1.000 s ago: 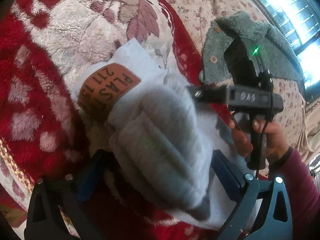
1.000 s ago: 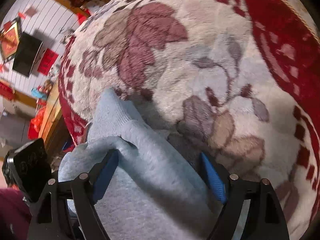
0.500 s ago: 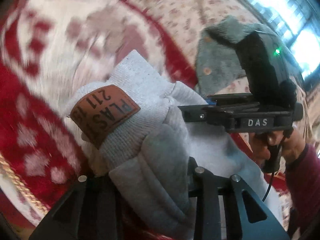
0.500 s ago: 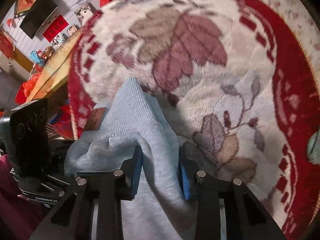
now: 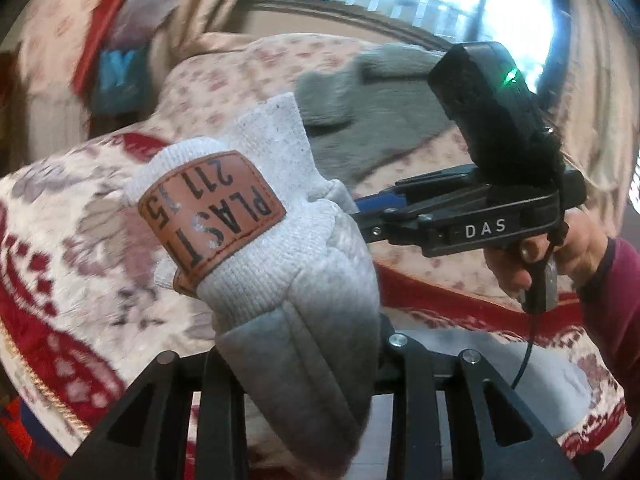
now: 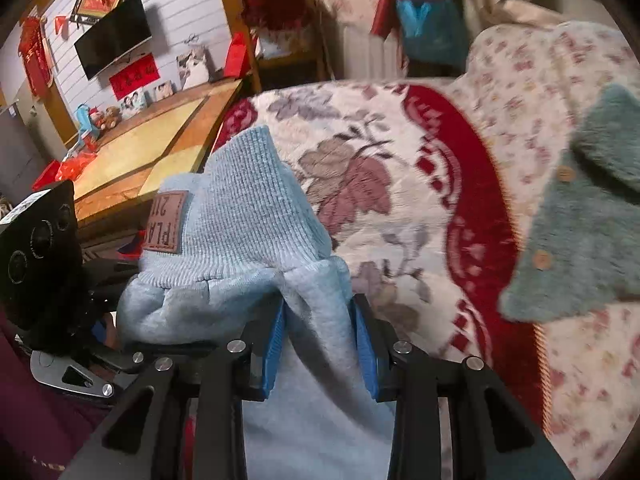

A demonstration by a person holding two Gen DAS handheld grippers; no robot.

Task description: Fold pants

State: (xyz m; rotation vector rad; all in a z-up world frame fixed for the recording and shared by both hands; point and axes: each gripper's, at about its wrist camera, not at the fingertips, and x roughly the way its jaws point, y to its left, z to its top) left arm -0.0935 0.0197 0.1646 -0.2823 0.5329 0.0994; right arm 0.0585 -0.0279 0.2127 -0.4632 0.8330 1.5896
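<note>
The pants (image 5: 288,280) are light grey fleece with a ribbed cuff and a brown leather patch (image 5: 212,220). My left gripper (image 5: 296,344) is shut on the bunched fabric just below the cuff and holds it above the bed. My right gripper (image 6: 320,320) is shut on the same end of the pants (image 6: 248,220), its blue pads (image 6: 274,344) pinching a fold. The right gripper also shows in the left wrist view (image 5: 372,208), touching the cuff from the right. The rest of the pants hangs down out of sight.
A red and cream floral blanket (image 6: 380,168) covers the bed. A grey-green fleece garment with buttons (image 6: 580,240) lies at the right. A floral quilt (image 5: 240,72) lies behind. A wooden table (image 6: 140,152) and a wall TV (image 6: 114,36) are at the left.
Both grippers have closed on the pants' cuff end and lifted it off the blanket. The views have tilted up toward the room and the window.
</note>
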